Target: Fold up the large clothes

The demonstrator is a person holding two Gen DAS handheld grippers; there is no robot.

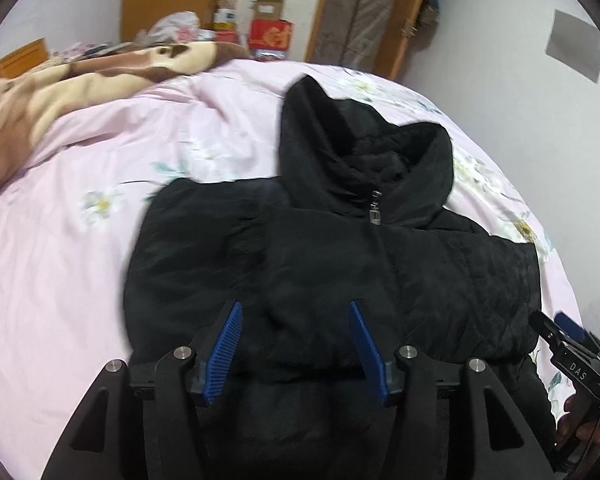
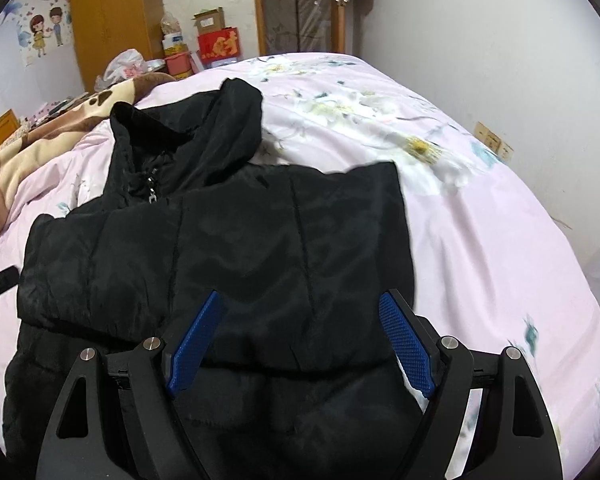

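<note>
Bottom of the left wrist view: left gripper (image 1: 296, 306) has its blue pads spread apart with nothing pinched, just hanging over the black jacket (image 1: 340, 248). Right gripper (image 2: 300, 300) is the same, jaws wide, nothing between the pads. The jacket lies on the pink floral bedsheet (image 2: 480, 220) mid-frame, sides folded in, zipper up, hood (image 1: 340, 128) pointing away. Upper left there's a brown blanket (image 1: 60, 92), then red boxes (image 2: 220, 46) against the far wall.
</note>
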